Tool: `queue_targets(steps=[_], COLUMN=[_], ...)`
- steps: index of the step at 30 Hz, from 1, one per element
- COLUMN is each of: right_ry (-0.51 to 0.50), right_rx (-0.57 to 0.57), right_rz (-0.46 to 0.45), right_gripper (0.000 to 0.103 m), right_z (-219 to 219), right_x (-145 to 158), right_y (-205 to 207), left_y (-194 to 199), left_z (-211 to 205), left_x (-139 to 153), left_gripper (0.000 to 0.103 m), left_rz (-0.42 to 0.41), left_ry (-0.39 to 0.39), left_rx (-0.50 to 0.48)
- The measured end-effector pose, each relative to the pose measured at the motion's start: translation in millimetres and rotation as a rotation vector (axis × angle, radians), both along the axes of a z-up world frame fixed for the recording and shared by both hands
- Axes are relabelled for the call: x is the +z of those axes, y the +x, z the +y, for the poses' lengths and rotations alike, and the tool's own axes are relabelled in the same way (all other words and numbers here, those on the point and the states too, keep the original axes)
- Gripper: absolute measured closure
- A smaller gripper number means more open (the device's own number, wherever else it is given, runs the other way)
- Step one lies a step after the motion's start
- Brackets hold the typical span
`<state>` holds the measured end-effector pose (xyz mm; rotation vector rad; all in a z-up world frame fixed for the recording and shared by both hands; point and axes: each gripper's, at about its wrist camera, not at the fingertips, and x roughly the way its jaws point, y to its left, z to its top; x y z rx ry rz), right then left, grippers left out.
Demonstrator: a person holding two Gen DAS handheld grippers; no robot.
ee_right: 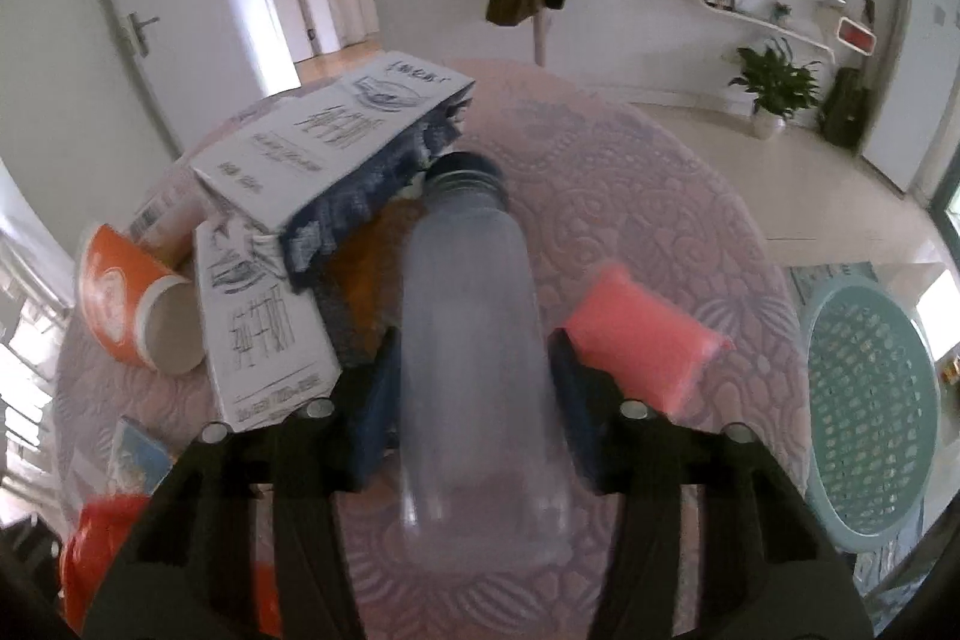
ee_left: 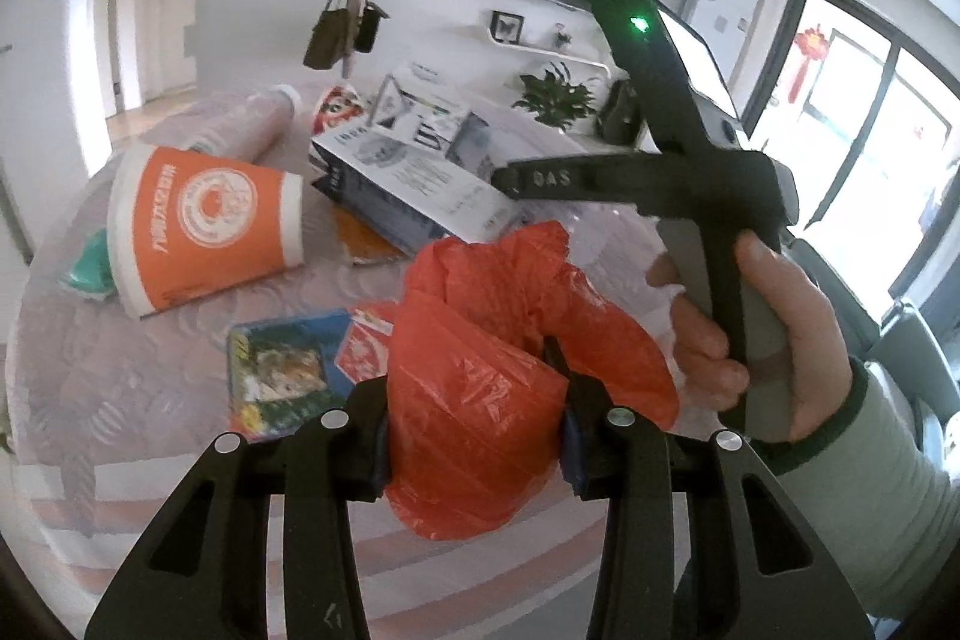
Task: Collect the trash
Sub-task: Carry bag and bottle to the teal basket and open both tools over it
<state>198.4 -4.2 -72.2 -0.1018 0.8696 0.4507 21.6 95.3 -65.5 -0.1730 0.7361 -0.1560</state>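
Round table [ee_right: 660,196], pink embossed cloth, strewn with cartons [ee_right: 324,142] and an orange cup [ee_left: 198,226]. Left hand-held gripper [ee_left: 474,436] clamps a crumpled red bag [ee_left: 480,370]. Right hand-held gripper [ee_right: 474,400] pinches a frosted, dark-capped bottle [ee_right: 474,340] above the table.

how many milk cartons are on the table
2. One carton lies tilted at the back, its end propped on the second carton, which lies nearer, beside the orange cup. Others may be hidden behind them.
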Motion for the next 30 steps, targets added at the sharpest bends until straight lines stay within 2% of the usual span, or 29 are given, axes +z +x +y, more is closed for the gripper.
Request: queue_targets(steps=[8,13,18,23,30], right_ry=[0.115,0.187,0.249,0.278,0.262], right_rx=[0.008,-0.007,-0.034,-0.125,-0.321], right_rz=[0.006,-0.022,-0.091,-0.182,-0.257], right_gripper=[0.059,0.059,0.059,0.059,0.059], right_z=[-28,-55,-83,-131,-215], right_x=[28,57,88,113,115], right_y=[-7,-14,-24,-29,-28], left_y=[11,28,47,74,125], left_z=[4,3,-7,-29,-97], left_x=[20,33,51,73,85], left_gripper=[0.063,0.063,0.063,0.063,0.063], left_rz=[-0.043,-0.070,-0.104,-0.141,-0.162], left_ry=[0.024,0.032,0.048,0.060,0.065], left_rx=[0.014,0.008,-0.006,-0.047,-0.155])
